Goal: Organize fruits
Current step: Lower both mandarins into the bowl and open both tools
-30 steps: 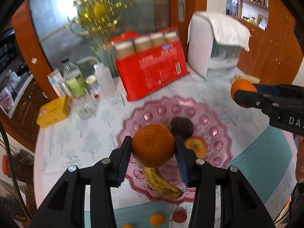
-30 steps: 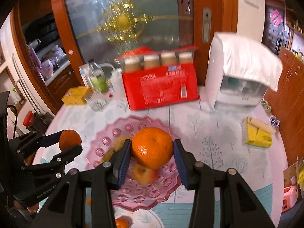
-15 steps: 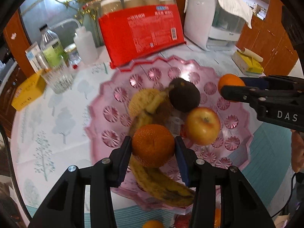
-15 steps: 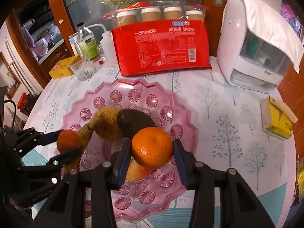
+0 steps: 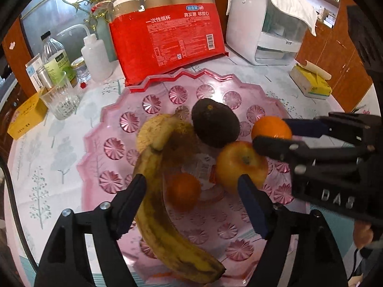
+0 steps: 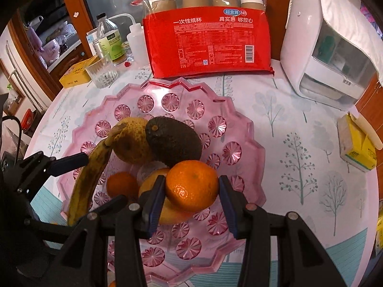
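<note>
A pink glass fruit plate (image 5: 124,122) (image 6: 249,143) holds a banana (image 5: 165,217), a yellowish round fruit (image 6: 130,144), a dark avocado (image 5: 215,125) (image 6: 173,141) and an apple (image 5: 239,162). My left gripper (image 5: 191,196) is open just above the plate. A small orange (image 5: 183,191) (image 6: 122,184) lies free between its fingers, beside the banana. My right gripper (image 6: 191,195) is shut on a second orange (image 6: 191,187) (image 5: 271,128) and holds it low over the apple, near the plate's right side.
A red pack of paper cups (image 5: 167,38) stands just behind the plate. A white appliance (image 5: 265,24) is at the back right, with a yellow tissue pack (image 6: 356,148) near it. Bottles, a glass (image 5: 61,101) and a yellow box (image 5: 26,117) stand at the back left.
My left gripper has opened and let its orange go onto the plate by the banana. Both grippers have come down closer to the plate. The right gripper still holds its orange.
</note>
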